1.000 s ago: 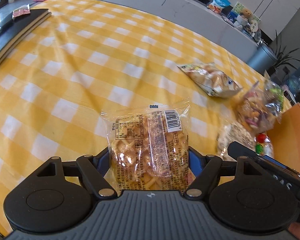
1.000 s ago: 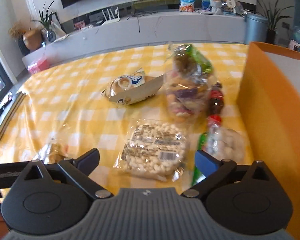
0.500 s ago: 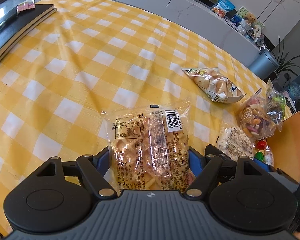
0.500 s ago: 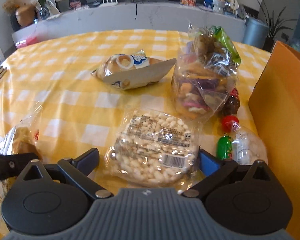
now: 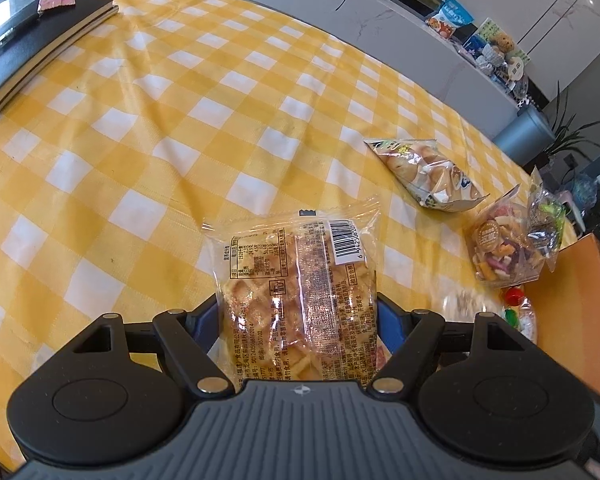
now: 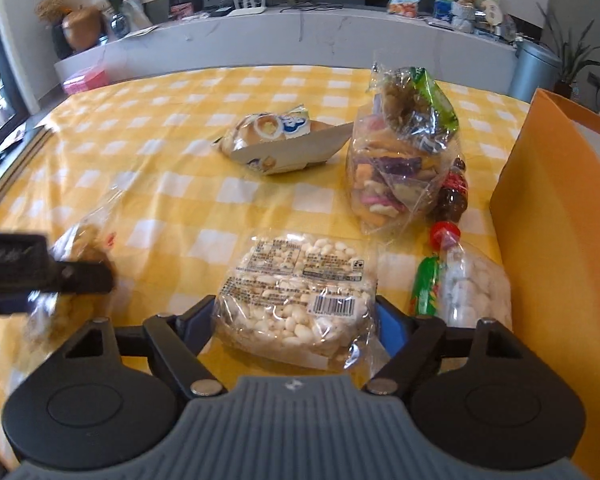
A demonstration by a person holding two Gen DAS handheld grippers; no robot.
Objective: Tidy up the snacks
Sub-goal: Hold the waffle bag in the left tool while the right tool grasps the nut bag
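A clear waffle packet (image 5: 296,256) stands between the blue pads of my left gripper (image 5: 298,304), which is shut on its two sides above the yellow checked tablecloth (image 5: 180,120). In the right wrist view a packet of white puffed snacks (image 6: 300,276) lies flat on the cloth. My right gripper (image 6: 294,304) straddles its near half, jaws closing, both pads touching the wrapper's edges. The left gripper's black finger (image 6: 60,276) and the blurred waffle packet (image 6: 80,236) show at the left of that view.
An orange paper bag (image 6: 560,220) stands at the right. Beside it are a mixed snack bag (image 6: 396,160), a small cola bottle (image 6: 454,196) and a bag of white candy (image 6: 472,292). A bread bag (image 6: 276,140) lies further back. Black books (image 5: 32,52) sit far left.
My right gripper moved forward over the puffed snack packet and its jaws narrowed onto the packet's sides. The left gripper kept still with the waffle packet.
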